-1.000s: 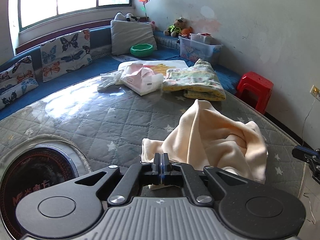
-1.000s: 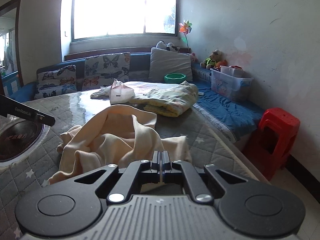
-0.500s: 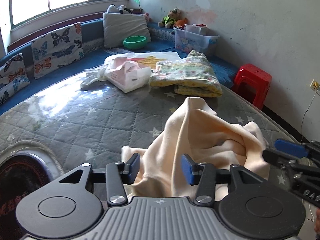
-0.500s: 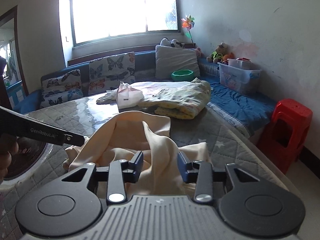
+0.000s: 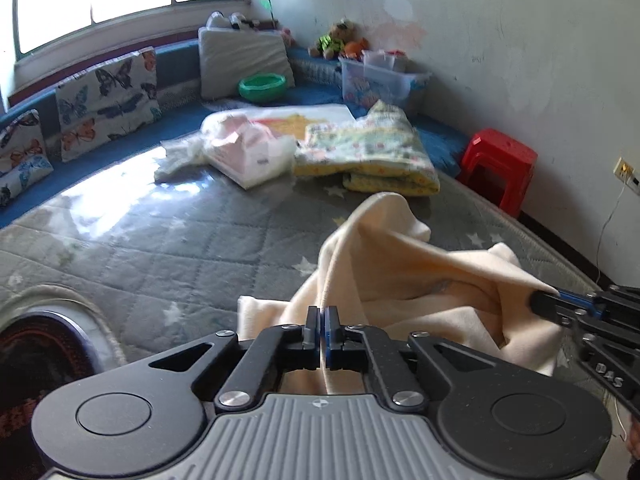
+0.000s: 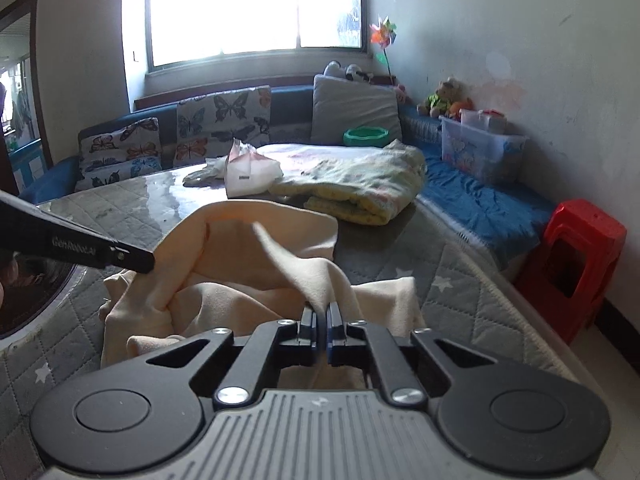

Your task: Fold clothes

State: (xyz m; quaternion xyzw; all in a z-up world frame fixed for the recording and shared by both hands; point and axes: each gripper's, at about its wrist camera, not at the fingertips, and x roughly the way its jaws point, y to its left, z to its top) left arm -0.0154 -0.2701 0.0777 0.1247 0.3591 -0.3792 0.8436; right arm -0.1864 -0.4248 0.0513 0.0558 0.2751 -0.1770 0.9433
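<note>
From the left wrist view, we see our left gripper (image 5: 321,332) with its jaws clenched on a fold of the crumpled cream-coloured fleece garment (image 5: 404,280), which lies heaped on the grey quilted star-print mattress (image 5: 168,248). The cloth runs away rightward to our right gripper (image 5: 560,304), pinching its far side.

From the right wrist view, our right gripper (image 6: 321,334) is likewise clamped on a raised ridge of the garment (image 6: 248,264), while the left one (image 6: 136,260) bites in at the left. We judge the span between both grips lies crosswise, slack and bunched.

Both tongs (image 5: 322,334) (image 6: 321,336) are matte black with silver screws, blue finger pads and ribbed grey housings.
</note>
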